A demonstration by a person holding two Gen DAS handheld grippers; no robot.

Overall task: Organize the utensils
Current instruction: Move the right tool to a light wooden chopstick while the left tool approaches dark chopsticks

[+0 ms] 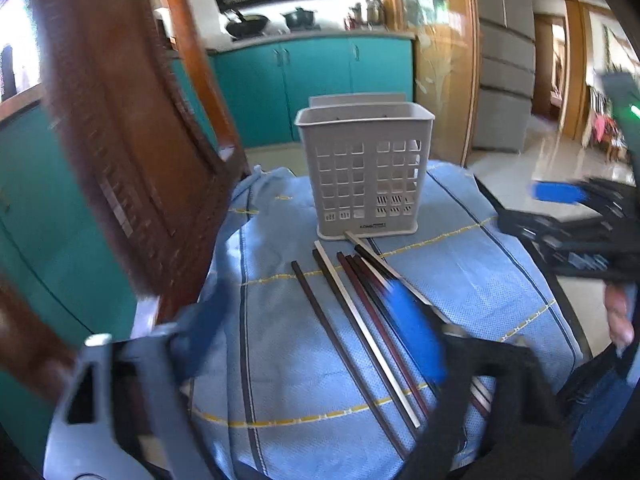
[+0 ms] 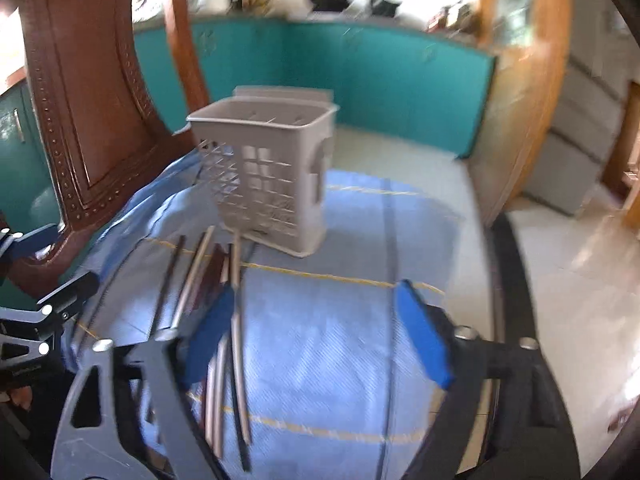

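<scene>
Left gripper: dark grey/black frame w/ triangular cut-outs, blue pads, silver screw head at 9 o'clock. Right gripper: same build, blue pads, silver screw heads at 3 and 9 o'clock. Green indicator light on its body, seen from left wrist view.

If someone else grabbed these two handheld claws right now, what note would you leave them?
Left claw: open, nothing held, hovering over the chopsticks.
Right claw: open and empty, over the blue cloth just right of the chopsticks.
Things: the chopsticks lie loose, side by side on the cloth in front of the grey utensil basket, one tip about touching its base. The basket stands upright; nothing sticks up out of it.
Done: no sorting yet, as far as can be seen.
Left: pick up the chopsticks and stand them in the basket.
</scene>
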